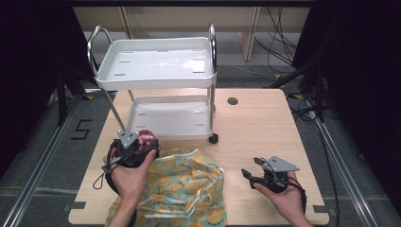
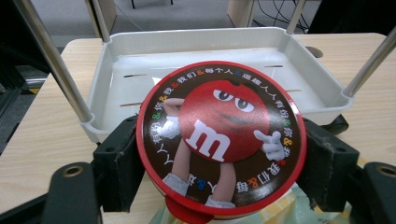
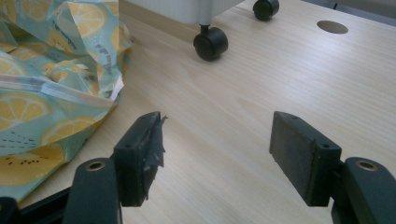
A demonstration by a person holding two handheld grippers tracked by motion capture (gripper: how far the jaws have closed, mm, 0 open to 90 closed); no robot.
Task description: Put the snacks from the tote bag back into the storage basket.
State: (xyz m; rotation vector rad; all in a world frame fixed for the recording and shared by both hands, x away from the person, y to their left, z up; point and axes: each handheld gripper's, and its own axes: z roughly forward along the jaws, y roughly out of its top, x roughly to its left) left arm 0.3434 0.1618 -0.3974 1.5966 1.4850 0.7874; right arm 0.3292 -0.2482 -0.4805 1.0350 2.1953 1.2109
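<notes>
My left gripper (image 1: 142, 143) is shut on a round red tin (image 2: 221, 136) with a red cartoon candy figure on its lid, seen as the tin (image 1: 145, 138) in the high view. It is held just in front of the lower tray (image 2: 205, 60) of a white two-shelf cart (image 1: 158, 64). A lemon-print bag (image 1: 182, 189) lies on the table below and right of that gripper. My right gripper (image 1: 250, 169) hovers open over bare wood at the right, and its pads (image 3: 140, 151) hold nothing, with the bag (image 3: 44, 88) to their left.
The cart stands at the back middle of the wooden table (image 1: 265, 132) on black casters (image 3: 211, 44). A round cable hole (image 1: 232, 100) sits behind the cart's right side. Cables (image 1: 279, 52) run over the floor at the back right.
</notes>
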